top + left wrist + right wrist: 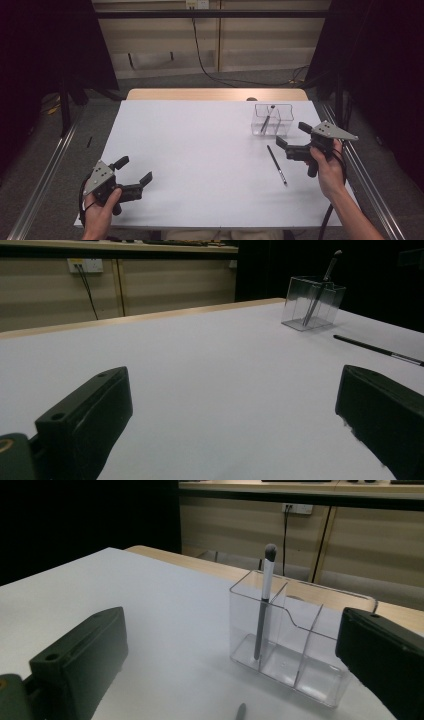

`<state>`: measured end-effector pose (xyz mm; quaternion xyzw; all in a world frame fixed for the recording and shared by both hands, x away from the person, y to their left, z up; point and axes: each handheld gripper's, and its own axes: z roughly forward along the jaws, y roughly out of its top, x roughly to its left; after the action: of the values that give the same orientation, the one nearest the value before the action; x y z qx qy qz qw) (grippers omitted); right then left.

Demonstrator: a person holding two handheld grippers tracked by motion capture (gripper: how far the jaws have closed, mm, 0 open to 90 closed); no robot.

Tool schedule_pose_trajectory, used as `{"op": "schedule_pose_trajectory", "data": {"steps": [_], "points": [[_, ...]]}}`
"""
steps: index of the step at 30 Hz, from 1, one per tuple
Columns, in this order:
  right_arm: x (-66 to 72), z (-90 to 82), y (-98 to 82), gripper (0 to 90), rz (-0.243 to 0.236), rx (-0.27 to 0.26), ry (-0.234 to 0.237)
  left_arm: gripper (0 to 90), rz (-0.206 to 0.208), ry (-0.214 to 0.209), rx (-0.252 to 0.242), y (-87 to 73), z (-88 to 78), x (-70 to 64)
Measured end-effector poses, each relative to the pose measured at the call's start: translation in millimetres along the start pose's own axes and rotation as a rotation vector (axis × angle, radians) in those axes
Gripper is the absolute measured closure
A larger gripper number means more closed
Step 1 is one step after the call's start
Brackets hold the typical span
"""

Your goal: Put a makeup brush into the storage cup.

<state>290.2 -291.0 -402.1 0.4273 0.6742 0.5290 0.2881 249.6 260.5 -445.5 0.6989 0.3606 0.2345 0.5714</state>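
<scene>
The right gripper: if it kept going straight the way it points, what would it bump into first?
Most likely the clear organizer box, which stands ahead of the open right gripper and has one brush upright inside. The loose brush on the table lies lower, probably under that line; depth is unclear.

I have the counter [210, 165] spread ahead of me. At its far right stands the organizer box [272, 120], split into compartments, with one brush [267, 118] standing upright in its left compartment, leaning against the divider. Nearer than the box, on the right side, a second brush [276, 165] lies flat on the counter, running from far-left to near-right. My right gripper [292, 137] hovers just right of that lying brush and near the box, jaws pointing left. My left gripper [134, 169] sits at the near left corner, well apart from everything else, jaws pointing right and toward the far side.
</scene>
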Motion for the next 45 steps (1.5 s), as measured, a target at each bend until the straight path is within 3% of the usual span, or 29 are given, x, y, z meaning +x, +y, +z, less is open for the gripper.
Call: {"op": "schedule_pose_trajectory", "data": {"steps": [6, 9, 13, 21, 24, 27, 31, 38, 41, 43, 45], "points": [[1.2, 5.5, -1.6, 1.6, -0.007, 0.032, 0.025, 1.8, 0.000, -0.005, -0.004, 0.4, -0.1, 0.3], [0.4, 6.3, -2.8, 3.6, -0.003, 0.053, 0.013, 1.8, -0.002, -0.006, -0.009, 1.3, -0.2, 0.0], [-1.9, 8.3, -4.5, 3.9, 0.013, 0.108, 0.005, 1.8, -0.002, 0.000, -0.005, 0.4, 0.2, 2.1], [-5.2, 10.5, 3.5, 6.9, 0.031, 0.227, 0.048, 1.8, 0.004, 0.004, -0.002, 0.7, 0.0, 3.1], [-7.3, 13.1, 2.7, 6.8, 0.027, 0.308, 0.054, 1.8, 0.003, 0.005, -0.002, 0.5, 0.0, 2.9], [-9.9, 17.7, -0.5, 7.5, 0.047, 0.435, 0.074, 1.8, 0.008, 0.001, 0.007, 0.1, 0.7, 2.0], [-11.9, 22.6, 0.1, 6.6, 0.066, 0.558, 0.091, 1.8, 0.013, -0.005, 0.020, -1.3, 4.2, 0.1], [-17.5, 31.6, 2.5, 6.9, 0.081, 0.719, 0.093, 1.8, 0.015, -0.008, 0.015, -0.4, 3.7, 0.0], [-13.9, 36.1, -3.2, 7.4, 0.048, 0.830, 0.101, 1.8, 0.013, -0.004, 0.010, -0.1, 3.2, 0.6], [-11.9, 38.7, -6.6, 6.2, 0.036, 0.877, 0.137, 1.8, 0.014, -0.005, 0.012, -0.1, 3.2, 0.7], [-9.9, 40.9, -8.1, 6.9, 0.023, 0.905, 0.144, 1.8, 0.017, -0.008, 0.016, -0.2, 3.2, 0.5]]}}
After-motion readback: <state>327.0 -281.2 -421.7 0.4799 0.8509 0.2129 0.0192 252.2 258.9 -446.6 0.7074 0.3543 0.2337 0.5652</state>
